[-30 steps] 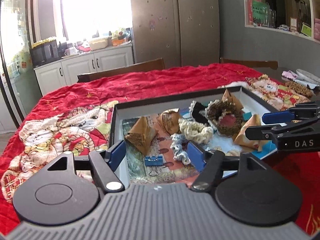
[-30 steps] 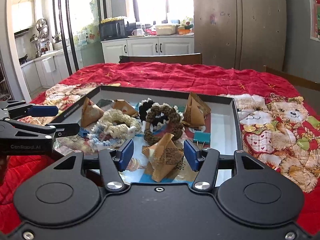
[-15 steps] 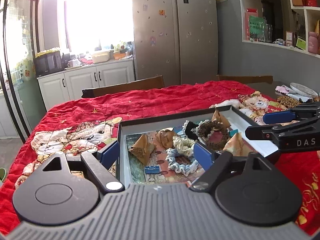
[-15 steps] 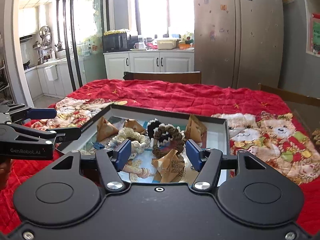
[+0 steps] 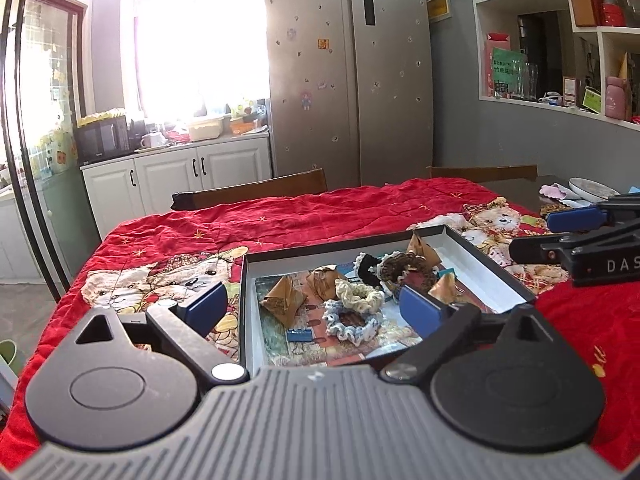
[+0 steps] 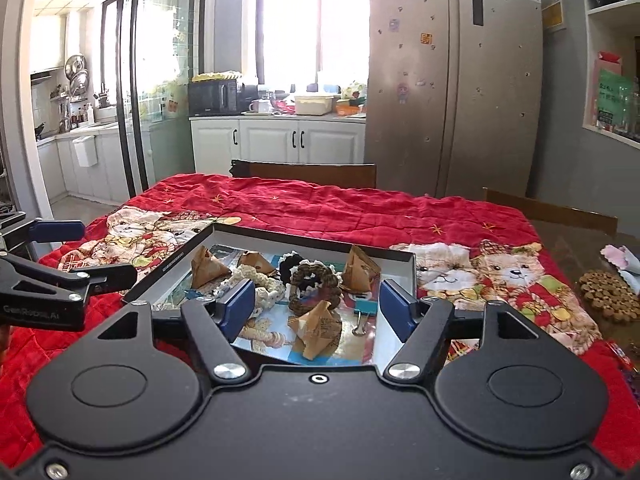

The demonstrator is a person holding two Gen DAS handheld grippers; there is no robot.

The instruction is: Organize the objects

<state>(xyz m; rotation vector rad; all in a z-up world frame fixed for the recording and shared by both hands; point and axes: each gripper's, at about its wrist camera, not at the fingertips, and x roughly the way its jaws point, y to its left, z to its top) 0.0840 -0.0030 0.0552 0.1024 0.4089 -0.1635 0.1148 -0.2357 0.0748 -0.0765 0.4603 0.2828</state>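
A black-rimmed tray lies on the red quilt. It holds several brown paper pyramids, scrunchies in cream, white-blue and brown, and blue binder clips. My left gripper is open and empty, above the tray's near left edge. My right gripper is open and empty, above the tray's near edge. Each gripper shows at the side of the other's view.
The red quilt with bear prints covers the table. A brown beaded mat and pink cloth lie at the right. Wooden chairs stand behind the table. Fridge and cabinets are beyond.
Both grippers have pulled back and up from the tray, so it looks smaller and farther. Both stay open and empty. The tray's contents have not moved.
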